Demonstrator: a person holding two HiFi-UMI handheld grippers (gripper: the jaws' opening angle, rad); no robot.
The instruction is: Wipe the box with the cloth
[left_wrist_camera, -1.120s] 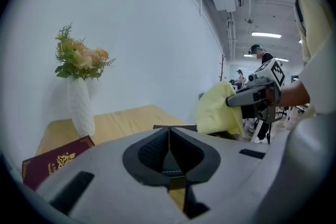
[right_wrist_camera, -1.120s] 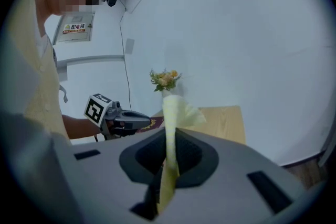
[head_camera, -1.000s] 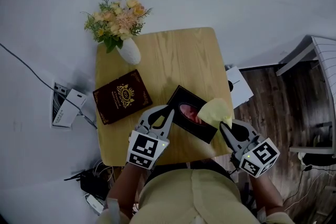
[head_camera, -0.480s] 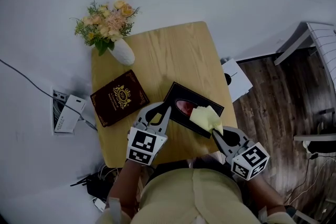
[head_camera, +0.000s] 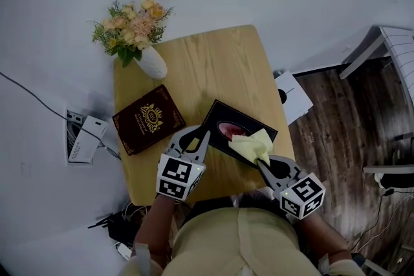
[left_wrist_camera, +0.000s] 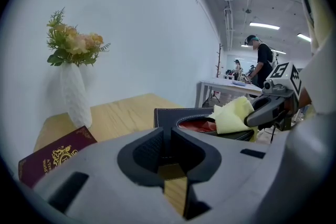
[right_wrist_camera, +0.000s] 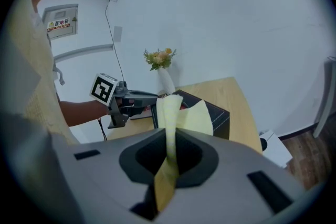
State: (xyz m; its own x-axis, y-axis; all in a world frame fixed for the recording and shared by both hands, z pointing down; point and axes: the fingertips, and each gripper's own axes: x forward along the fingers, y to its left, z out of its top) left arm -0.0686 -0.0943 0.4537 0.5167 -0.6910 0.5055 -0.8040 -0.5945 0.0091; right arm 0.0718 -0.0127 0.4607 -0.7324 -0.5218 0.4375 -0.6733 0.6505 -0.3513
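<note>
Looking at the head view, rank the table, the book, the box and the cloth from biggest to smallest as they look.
1. table
2. book and box: about alike, and since the cloth covers part of the box, I won't rank these two
3. cloth

Found left gripper (left_wrist_camera: 168,132) jaws closed together at black box (left_wrist_camera: 181,116) near wall; noted yellow cloth (left_wrist_camera: 231,115) on box top, pinched by right gripper (left_wrist_camera: 250,119).

Tabletop (head_camera: 220,68) beyond box (head_camera: 221,116) open (vase (head_camera: 154,63), book (head_camera: 148,119) leftward).
</note>
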